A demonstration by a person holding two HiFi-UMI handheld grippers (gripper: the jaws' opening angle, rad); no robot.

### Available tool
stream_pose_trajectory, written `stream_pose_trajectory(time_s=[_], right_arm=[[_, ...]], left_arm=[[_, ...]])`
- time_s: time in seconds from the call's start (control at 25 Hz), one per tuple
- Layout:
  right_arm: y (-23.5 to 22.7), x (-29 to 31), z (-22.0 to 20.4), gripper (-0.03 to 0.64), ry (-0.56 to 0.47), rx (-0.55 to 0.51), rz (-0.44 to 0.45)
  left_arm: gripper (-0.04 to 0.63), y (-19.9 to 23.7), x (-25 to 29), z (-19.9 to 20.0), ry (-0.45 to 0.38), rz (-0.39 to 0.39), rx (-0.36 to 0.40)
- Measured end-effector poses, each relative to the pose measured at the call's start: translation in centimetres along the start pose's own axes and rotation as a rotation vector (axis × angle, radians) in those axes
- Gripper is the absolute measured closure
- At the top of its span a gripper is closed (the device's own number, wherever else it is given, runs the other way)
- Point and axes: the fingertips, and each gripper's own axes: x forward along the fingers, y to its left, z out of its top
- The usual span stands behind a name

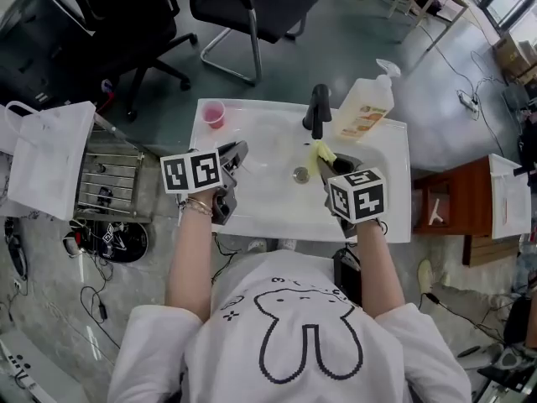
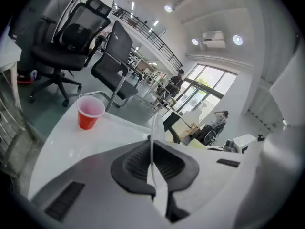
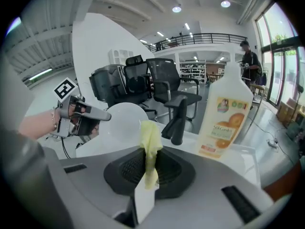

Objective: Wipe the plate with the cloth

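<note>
- The white rectangular sink basin [image 1: 398, 187] lies under both your grippers, and plate and cloth are held above it.
- The round white plate [image 3: 120, 123] stands on edge over the basin. Your left gripper [image 2: 153, 162] has its jaws pressed together on the thin rim. The cloth does not seem to be against it, so I judge most of the wiping is left.
- The tall white pump bottle of orange-labelled soap [image 1: 365, 107] and the black faucet [image 1: 317, 107] stand behind your right side and could catch a wide stroke.
- The small yellow cloth [image 3: 149, 142] is pinched in your right gripper [image 3: 148, 168], near the plate.
- The red plastic cup [image 1: 213, 113] sits at the far left corner, well apart.
</note>
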Motion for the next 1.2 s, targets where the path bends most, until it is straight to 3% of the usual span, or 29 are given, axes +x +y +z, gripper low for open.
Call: stream_pose_trajectory(time_s=[0.32,0.68,1.0,1.2], right_arm=[[2.3,-4.6,6.8,0.569,-0.216,-0.083,-0.005],[4.2,-7.4,13.5,0.569,-0.424,-0.147,-0.049],[6.2,-5.6,16.7,0.569,-0.441,-0.196,0.002],[6.4,-5.1,17.2,0.569,-0.431,-0.236,-0.026]], left_arm=[[0.578,-3.8,-4.2,3.8,-0.1,-0.05,0.125],[0.578,-6.7,-6.9,5.7,-0.156,-0.071,0.213],[0.578,-9.5,-8.3,6.5,-0.2,-0.098,0.296],[0.578,-10.5,-9.2,7.0,-0.242,-0.096,0.3]])
